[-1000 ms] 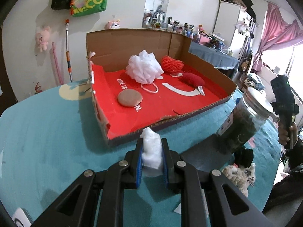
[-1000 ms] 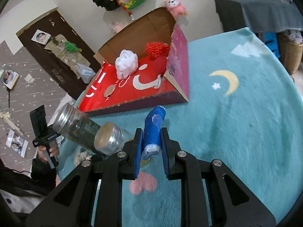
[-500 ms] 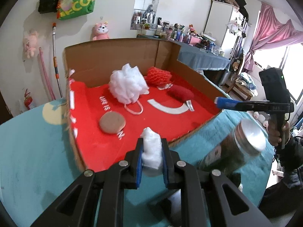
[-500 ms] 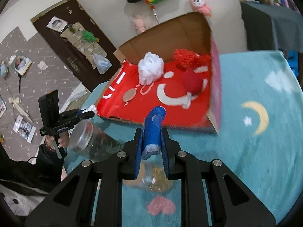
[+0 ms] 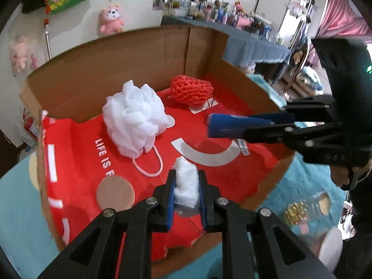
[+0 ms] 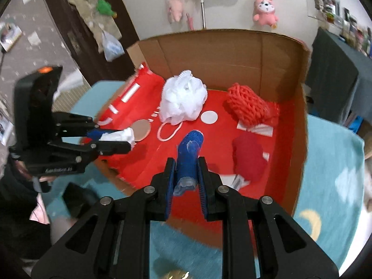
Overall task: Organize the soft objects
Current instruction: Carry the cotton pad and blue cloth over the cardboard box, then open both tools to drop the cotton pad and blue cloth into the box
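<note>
Both pairs of fingers are clamped on soft things: the left gripper [image 5: 186,194] squeezes a small white crumpled wad [image 5: 185,182] between its blue pads, and the right gripper [image 6: 186,179] pinches a blue roll of soft fabric [image 6: 188,157] that sticks out forward past its tips. Each gripper hangs over the near part of a shallow brown cardboard box [image 5: 130,67] lined with a red printed sheet [image 5: 81,160], which lies on a teal fleecy cloth [image 6: 334,181]. Inside the box, well apart from one another, lie a white mesh bath puff [image 5: 134,121] with a looped cord, an orange-red netted foam sleeve [image 5: 191,89] near the back wall, and a flat tan round pad [image 5: 115,194] close to the front edge. From the left wrist, the right gripper crosses in from the right side and hides the box floor behind it; the right wrist view alone shows a dark red plush lump [image 6: 248,160] lying there, on the right side of the box below the netted sleeve. That view also shows the left gripper side-on, its white wad poking past the tips just beside the tan pad. A pink plush toy [image 6: 265,11] hangs on the wall behind the box.
</note>
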`<state>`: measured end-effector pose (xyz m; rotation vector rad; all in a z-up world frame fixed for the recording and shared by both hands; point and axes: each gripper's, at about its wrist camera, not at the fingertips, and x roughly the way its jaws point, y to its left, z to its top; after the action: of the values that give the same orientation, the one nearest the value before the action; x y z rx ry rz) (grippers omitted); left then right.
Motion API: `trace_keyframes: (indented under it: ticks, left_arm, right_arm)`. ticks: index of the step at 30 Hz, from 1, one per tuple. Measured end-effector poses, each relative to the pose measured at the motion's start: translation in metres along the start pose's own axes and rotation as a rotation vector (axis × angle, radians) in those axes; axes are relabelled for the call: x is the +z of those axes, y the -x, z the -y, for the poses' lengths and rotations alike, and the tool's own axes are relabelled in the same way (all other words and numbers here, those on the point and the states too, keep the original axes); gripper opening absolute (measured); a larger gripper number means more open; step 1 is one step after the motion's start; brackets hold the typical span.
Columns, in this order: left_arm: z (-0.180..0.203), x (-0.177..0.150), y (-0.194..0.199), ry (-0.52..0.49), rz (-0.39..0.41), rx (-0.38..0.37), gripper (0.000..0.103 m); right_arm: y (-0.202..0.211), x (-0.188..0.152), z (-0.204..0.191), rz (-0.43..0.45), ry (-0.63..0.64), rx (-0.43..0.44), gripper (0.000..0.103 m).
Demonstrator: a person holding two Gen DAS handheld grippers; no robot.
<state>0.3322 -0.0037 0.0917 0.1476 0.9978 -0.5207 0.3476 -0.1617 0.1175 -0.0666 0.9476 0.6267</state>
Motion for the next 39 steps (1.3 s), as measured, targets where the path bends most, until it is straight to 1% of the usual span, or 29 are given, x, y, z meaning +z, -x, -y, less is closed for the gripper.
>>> trace_keyframes:
  ticks: [6,9,12,22,30,33,36,39]
  left_arm:
    - [0.000,0.020,-0.034,-0.021,-0.063,0.057,0.018]
    - [-0.005,0.025,-0.046,-0.015,-0.081,0.059,0.018]
    - [-0.010,0.028,-0.055,-0.010,-0.099,0.071,0.019]
    - [-0.018,0.031,-0.073,0.014,-0.124,0.087,0.020]
    - [-0.015,0.032,-0.070,0.000,-0.122,0.093,0.020]
    - [-0.013,0.031,-0.074,0.000,-0.122,0.097,0.025]
    - [-0.013,0.031,-0.077,0.005,-0.120,0.092,0.027]
    - [-0.016,0.030,-0.074,0.004,-0.117,0.092,0.034]
  right_arm:
    - [-0.045,0.023,0.007,-0.109,0.014,-0.059,0.018]
    - [-0.060,0.028,0.010,-0.140,0.024,-0.078,0.018]
    - [-0.070,0.032,0.013,-0.169,0.009,-0.067,0.018]
    - [-0.075,0.036,0.015,-0.182,0.012,-0.081,0.020]
    - [-0.090,0.031,0.009,-0.222,0.041,-0.105,0.020]
    - [-0.093,0.029,0.008,-0.226,0.044,-0.112,0.020]
    - [-0.095,0.030,0.009,-0.230,0.031,-0.107,0.020]
    - [-0.097,0.031,0.008,-0.236,0.030,-0.114,0.020]
